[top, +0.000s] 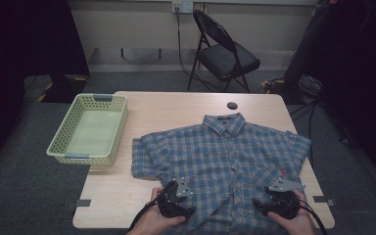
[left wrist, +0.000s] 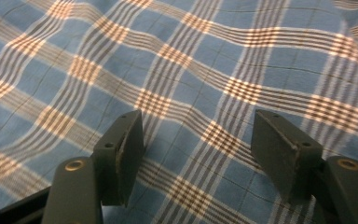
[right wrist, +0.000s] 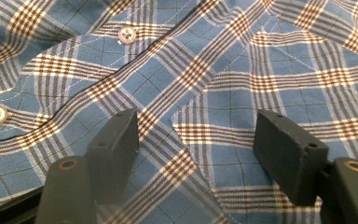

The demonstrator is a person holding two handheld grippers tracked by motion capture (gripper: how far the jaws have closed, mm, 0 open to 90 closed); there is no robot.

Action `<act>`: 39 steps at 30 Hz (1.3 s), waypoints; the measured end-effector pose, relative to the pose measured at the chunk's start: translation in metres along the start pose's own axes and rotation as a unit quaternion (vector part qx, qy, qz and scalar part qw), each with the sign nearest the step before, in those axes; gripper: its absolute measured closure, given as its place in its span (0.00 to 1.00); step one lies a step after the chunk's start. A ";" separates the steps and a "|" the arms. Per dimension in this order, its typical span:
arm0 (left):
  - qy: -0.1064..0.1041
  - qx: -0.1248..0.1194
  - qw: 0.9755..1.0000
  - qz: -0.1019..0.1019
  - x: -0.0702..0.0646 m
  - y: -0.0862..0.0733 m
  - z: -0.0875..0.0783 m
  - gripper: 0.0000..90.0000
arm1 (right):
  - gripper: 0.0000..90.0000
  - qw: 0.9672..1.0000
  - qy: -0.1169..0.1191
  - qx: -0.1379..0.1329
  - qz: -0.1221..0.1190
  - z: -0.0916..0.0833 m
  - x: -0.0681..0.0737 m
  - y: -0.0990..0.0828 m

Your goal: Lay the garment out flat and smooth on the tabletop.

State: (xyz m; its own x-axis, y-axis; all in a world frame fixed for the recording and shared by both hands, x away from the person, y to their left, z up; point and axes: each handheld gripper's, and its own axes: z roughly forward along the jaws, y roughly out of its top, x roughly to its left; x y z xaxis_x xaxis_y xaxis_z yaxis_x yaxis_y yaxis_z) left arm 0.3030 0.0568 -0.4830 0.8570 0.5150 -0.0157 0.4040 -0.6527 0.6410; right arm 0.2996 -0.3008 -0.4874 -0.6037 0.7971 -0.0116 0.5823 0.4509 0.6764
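Note:
A blue plaid short-sleeved shirt (top: 225, 152) lies spread flat on the wooden table (top: 176, 107), collar toward the far edge. My left gripper (top: 174, 198) hovers over the shirt's lower left part, jaws open with only cloth (left wrist: 191, 93) beneath them. Over the lower right part my right gripper (top: 276, 198) stands open too; its view has the button placket with a white button (right wrist: 127, 34) and a pocket corner (right wrist: 223, 116). Nothing is pinched between either pair of jaws.
A pale green plastic basket (top: 89, 128), nothing in it, sits on the table's left edge. A small dark round spot (top: 232, 105) marks the table behind the collar. A black folding chair (top: 223, 54) stands beyond the table.

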 end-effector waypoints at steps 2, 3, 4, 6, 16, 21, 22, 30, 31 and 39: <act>-0.001 -0.002 1.000 0.000 -0.001 0.001 0.001 0.37 | 0.34 1.000 -0.004 0.000 0.004 -0.004 0.001 -0.004; -0.002 0.000 1.000 0.002 -0.001 0.001 0.001 0.37 | 0.34 1.000 -0.004 0.001 0.003 -0.006 0.002 -0.006; -0.007 0.004 1.000 0.006 -0.001 0.002 0.001 0.37 | 0.34 1.000 -0.002 0.005 0.003 -0.009 0.004 -0.008; -0.010 0.009 1.000 0.011 -0.002 0.002 0.000 0.37 | 0.34 1.000 0.000 0.005 0.002 -0.010 0.005 -0.010; -0.022 -0.009 1.000 0.013 0.002 0.004 -0.005 0.37 | 0.36 1.000 -0.005 -0.002 0.013 -0.018 -0.001 -0.006; 0.025 -0.050 0.998 -0.023 0.034 0.022 0.001 0.37 | 0.33 0.996 -0.063 -0.034 0.046 -0.028 -0.029 0.006; 0.031 -0.056 0.998 -0.022 0.040 0.026 0.004 0.38 | 0.33 0.995 -0.076 -0.038 0.053 -0.029 -0.037 0.008; 0.011 -0.039 0.999 0.004 0.041 0.041 0.041 0.39 | 0.35 0.983 -0.158 -0.046 0.079 -0.030 -0.091 0.014; 0.011 -0.040 0.999 0.002 0.042 0.041 0.041 0.39 | 0.35 0.983 -0.158 -0.046 0.079 -0.030 -0.091 0.014; 0.017 -0.050 0.998 -0.018 0.052 0.024 0.030 0.39 | 0.42 0.970 -0.190 -0.041 0.147 -0.033 -0.141 -0.004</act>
State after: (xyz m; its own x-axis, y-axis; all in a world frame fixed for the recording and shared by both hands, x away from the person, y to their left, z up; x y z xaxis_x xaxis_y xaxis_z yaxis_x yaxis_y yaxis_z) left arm 0.3669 0.0510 -0.4915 0.8301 0.5573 -0.0153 0.3990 -0.5746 0.7146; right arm 0.3645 -0.4281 -0.4646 -0.1646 0.9839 -0.0697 0.6448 0.1608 0.7473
